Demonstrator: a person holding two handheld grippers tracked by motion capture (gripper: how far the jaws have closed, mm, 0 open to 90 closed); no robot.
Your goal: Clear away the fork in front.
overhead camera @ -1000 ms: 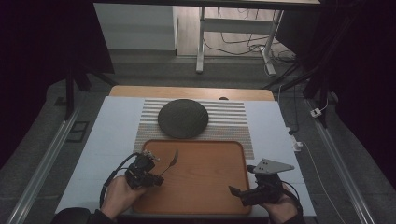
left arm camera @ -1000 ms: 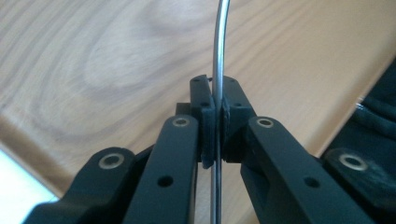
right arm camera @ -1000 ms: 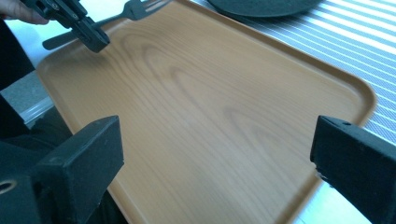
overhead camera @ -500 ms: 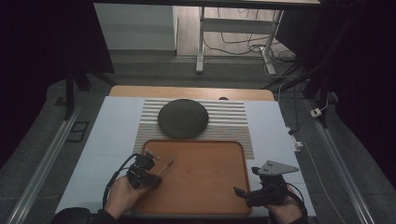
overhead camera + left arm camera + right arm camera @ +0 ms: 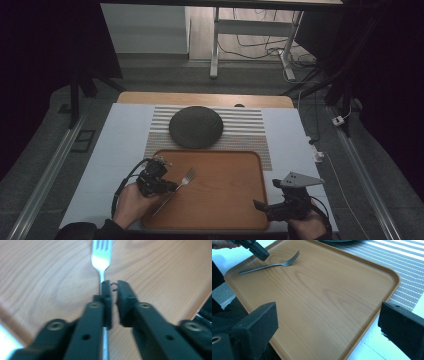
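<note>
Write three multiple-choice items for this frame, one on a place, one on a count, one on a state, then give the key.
1. Where does the fork lie?
A. on the dark round plate
B. on the wooden tray
C. on the striped mat

2. How many forks are on the tray?
A. one
B. two
C. three

3. How do the right gripper's jaws stand?
A. shut on the fork
B. shut on the tray's rim
C. wide open, holding nothing

Key: 1 B, as the high view and the right gripper view show the fork flat on the tray's left part, with the left gripper over its handle. 2 A, as only a single fork lies there. 3 C, as the right gripper view shows its jaws far apart with bare tray between them.
</note>
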